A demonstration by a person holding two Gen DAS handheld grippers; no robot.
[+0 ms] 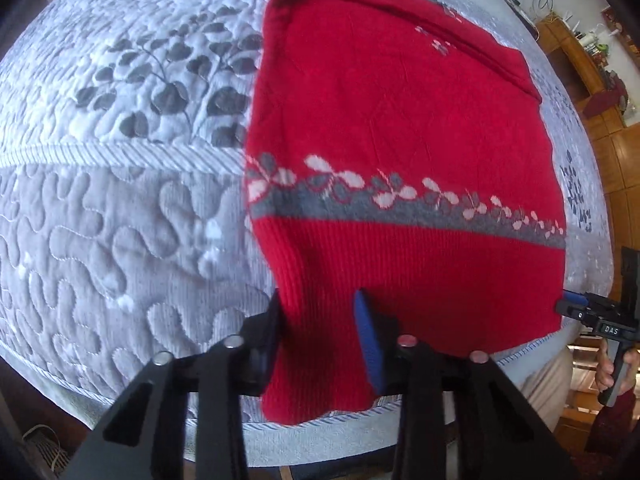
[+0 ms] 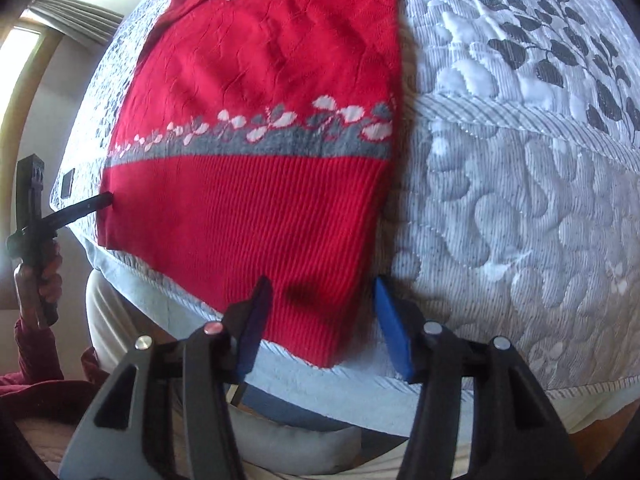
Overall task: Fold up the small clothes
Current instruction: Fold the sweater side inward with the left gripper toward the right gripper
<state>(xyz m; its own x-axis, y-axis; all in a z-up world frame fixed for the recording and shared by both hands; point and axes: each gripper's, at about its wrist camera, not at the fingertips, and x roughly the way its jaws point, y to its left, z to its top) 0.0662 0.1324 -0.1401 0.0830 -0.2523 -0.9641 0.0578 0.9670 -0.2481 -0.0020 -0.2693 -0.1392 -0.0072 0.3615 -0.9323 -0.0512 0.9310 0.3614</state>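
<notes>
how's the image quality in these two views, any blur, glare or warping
Left wrist view: heavy fisheye bulge, the red sweater and quilt slightly motion-smeared. Right wrist view: same warping, bright window blown out at left, a dark shadow blot on the sweater's ribbed hem between the right gripper fingers.

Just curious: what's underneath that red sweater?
The sweater lies on a grey quilt printed with leaves, which shows all round it. The part of the quilt directly beneath is covered, so anything there cannot be seen.
</notes>
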